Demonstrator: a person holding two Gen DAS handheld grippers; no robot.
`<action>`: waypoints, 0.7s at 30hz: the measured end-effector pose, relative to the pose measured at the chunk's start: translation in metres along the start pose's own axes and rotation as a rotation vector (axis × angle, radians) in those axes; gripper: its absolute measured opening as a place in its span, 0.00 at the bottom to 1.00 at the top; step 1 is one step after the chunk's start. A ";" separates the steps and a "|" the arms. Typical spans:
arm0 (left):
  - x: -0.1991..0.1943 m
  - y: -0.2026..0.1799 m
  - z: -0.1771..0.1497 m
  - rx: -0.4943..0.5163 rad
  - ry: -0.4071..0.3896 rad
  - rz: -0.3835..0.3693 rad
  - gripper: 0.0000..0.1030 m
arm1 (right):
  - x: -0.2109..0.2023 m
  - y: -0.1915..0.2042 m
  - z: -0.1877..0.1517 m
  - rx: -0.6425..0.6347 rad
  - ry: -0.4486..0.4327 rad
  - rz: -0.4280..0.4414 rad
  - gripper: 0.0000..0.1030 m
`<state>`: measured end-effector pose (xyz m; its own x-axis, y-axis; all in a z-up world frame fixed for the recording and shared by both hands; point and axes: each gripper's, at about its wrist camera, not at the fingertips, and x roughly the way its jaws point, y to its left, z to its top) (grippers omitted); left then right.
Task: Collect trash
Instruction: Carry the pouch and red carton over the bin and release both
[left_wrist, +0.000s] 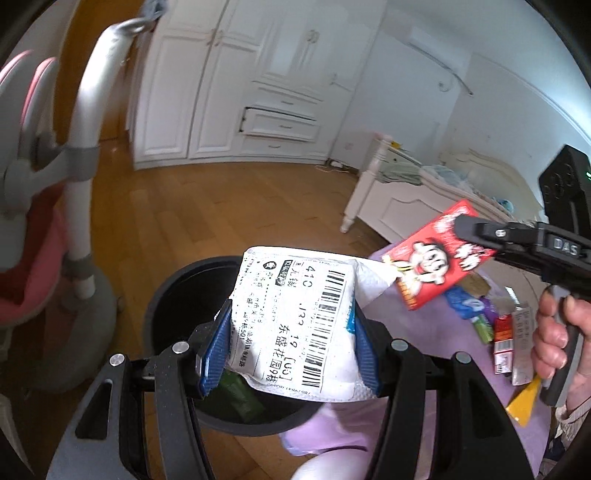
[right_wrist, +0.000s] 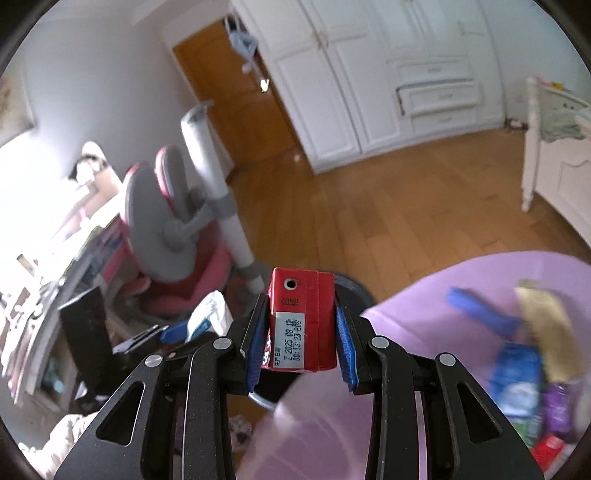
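my left gripper (left_wrist: 291, 347) is clamped on a white plastic mailer bag (left_wrist: 295, 325), soft and crinkled, with a printed shipping label and black barcodes across its face. the ribbed blue pads (left_wrist: 216, 347) press into both of its sides and the bag bulges out between them. it hangs over the mouth of a round black bin (left_wrist: 173, 295), smooth-walled, and i can make out something green (left_wrist: 240, 395) lying down inside it.

my right gripper (right_wrist: 301, 332) is closed on a small red carton (right_wrist: 303, 325), a boxy drink pack with sharp folded edges, a round straw hole on top and a white date sticker on the side facing me. the blue textured pads (right_wrist: 345, 343) sit flat against its two sides. from the left wrist view the same carton (left_wrist: 436, 258) shows its cartoon front, held out to the right of the bag and above the lilac cloth (left_wrist: 424, 424); a hand (left_wrist: 554, 332) wraps the grey handle below it.

more trash lies on that smooth lilac cloth (right_wrist: 424, 295): a blue wrapper (right_wrist: 476, 306), a tan crinkled packet (right_wrist: 543, 325), a blue and white pouch (right_wrist: 517, 380), something purple (right_wrist: 557, 406), all blurred.

the floor (left_wrist: 221, 206) is glossy wooden plank. a pink and grey chair (right_wrist: 166, 229) with a round hard back stands by a white post (right_wrist: 214, 173).
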<state>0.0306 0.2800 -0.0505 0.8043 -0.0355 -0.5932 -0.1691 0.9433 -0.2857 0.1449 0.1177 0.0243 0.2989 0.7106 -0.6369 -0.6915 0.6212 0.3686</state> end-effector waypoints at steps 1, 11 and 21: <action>0.002 0.004 -0.001 -0.006 0.003 0.003 0.56 | 0.011 0.004 0.002 -0.003 0.015 -0.004 0.33; 0.024 0.040 -0.012 -0.044 0.045 0.017 0.56 | 0.096 0.016 0.002 -0.015 0.121 -0.042 0.33; 0.021 0.043 -0.011 -0.034 0.028 0.047 0.84 | 0.110 0.016 0.005 -0.005 0.140 -0.036 0.49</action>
<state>0.0344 0.3163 -0.0834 0.7785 -0.0012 -0.6276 -0.2261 0.9323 -0.2823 0.1700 0.2074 -0.0370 0.2286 0.6348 -0.7381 -0.6857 0.6432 0.3408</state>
